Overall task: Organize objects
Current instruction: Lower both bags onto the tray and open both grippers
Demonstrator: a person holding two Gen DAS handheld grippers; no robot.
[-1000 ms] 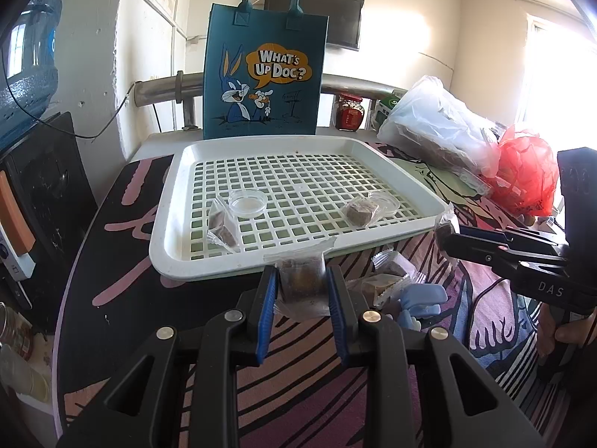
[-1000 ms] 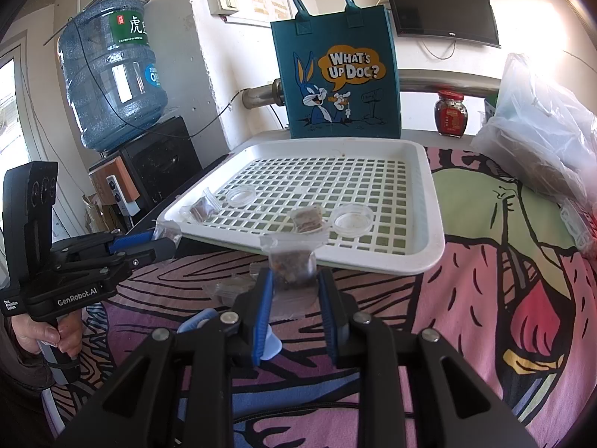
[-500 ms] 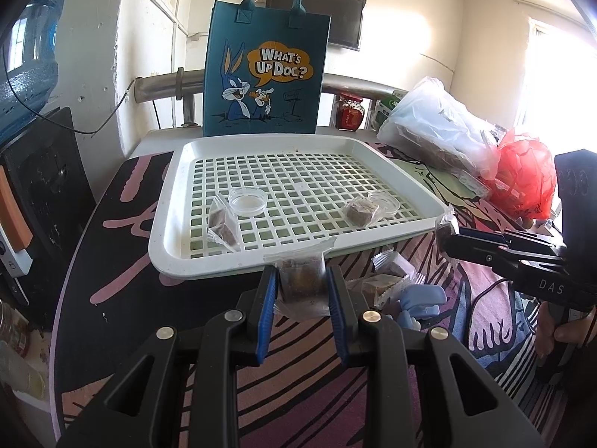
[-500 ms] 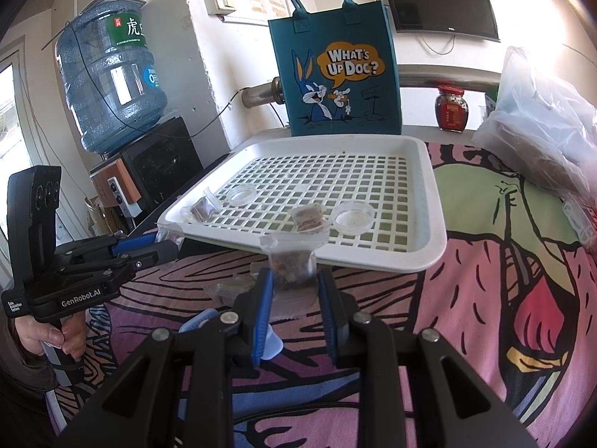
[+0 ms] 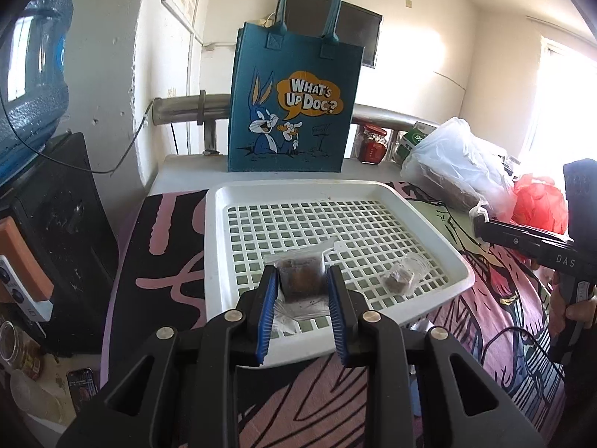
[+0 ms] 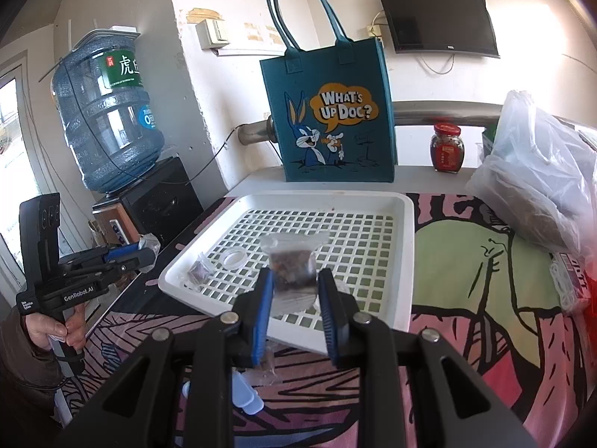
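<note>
A white grid tray (image 5: 214,261) lies on the patterned tablecloth. My left gripper (image 5: 302,275) is shut on a small clear packet of brown bits (image 5: 300,280), held above the tray's near left part. My right gripper (image 6: 295,277) is shut on a similar packet (image 6: 293,270) over the tray (image 6: 405,261) near its front rim. In the left wrist view the right gripper (image 5: 481,220) shows at the far right. In the right wrist view the left gripper (image 6: 145,252) shows at the far left. Inside the tray lie a wrapped brown piece (image 5: 399,282), another small packet (image 6: 199,270) and a clear round lid (image 6: 233,259).
A teal cartoon tote bag (image 5: 294,100) stands behind the tray. A red jar (image 6: 447,148), a white plastic bag (image 6: 541,186) and a red bag (image 5: 541,201) sit to the right. A water jug (image 6: 106,112) stands at the left. Light blue pieces (image 6: 242,392) lie on the cloth below my right gripper.
Both grippers have risen and moved forward, from in front of the tray to above its front part. Each still holds its packet.
</note>
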